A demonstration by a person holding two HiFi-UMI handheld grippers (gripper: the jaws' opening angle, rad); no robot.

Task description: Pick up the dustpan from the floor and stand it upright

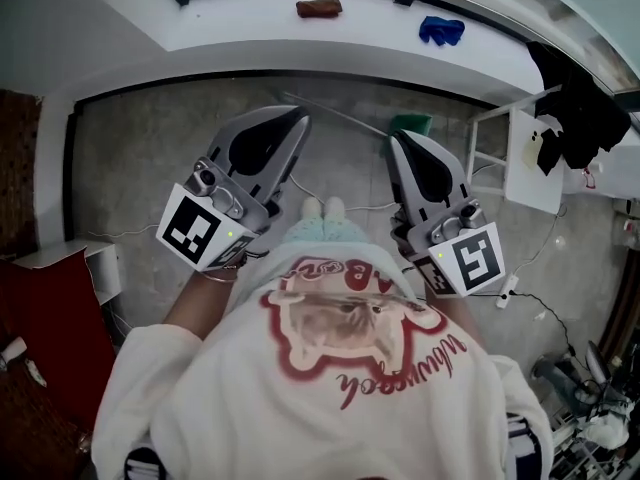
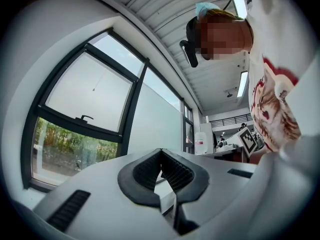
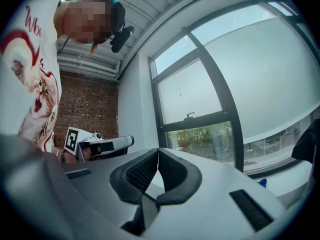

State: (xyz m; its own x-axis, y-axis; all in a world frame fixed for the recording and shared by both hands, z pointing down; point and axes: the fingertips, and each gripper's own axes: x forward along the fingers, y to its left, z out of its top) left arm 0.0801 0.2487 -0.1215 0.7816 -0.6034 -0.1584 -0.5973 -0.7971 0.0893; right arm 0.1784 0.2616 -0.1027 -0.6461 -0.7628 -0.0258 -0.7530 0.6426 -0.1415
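In the head view a green dustpan [image 1: 411,123] lies on the grey floor ahead of my feet, and its thin long handle [image 1: 335,113] runs off to the left. Both grippers are held level at waist height, well above it and apart from it. My left gripper [image 1: 299,118] points forward, its jaws meeting at the tips with nothing between them [image 2: 160,150]. My right gripper [image 1: 396,140] is likewise shut and empty [image 3: 158,149]. Both gripper views look at the window wall, not the floor, so neither shows the dustpan.
A white sill at the far wall carries a brown cloth [image 1: 319,8] and a blue cloth [image 1: 441,30]. A white rack [image 1: 528,163] with a black garment [image 1: 580,108] stands right. Cables and a power strip [image 1: 507,291] lie on the floor; red furniture [image 1: 50,313] stands left.
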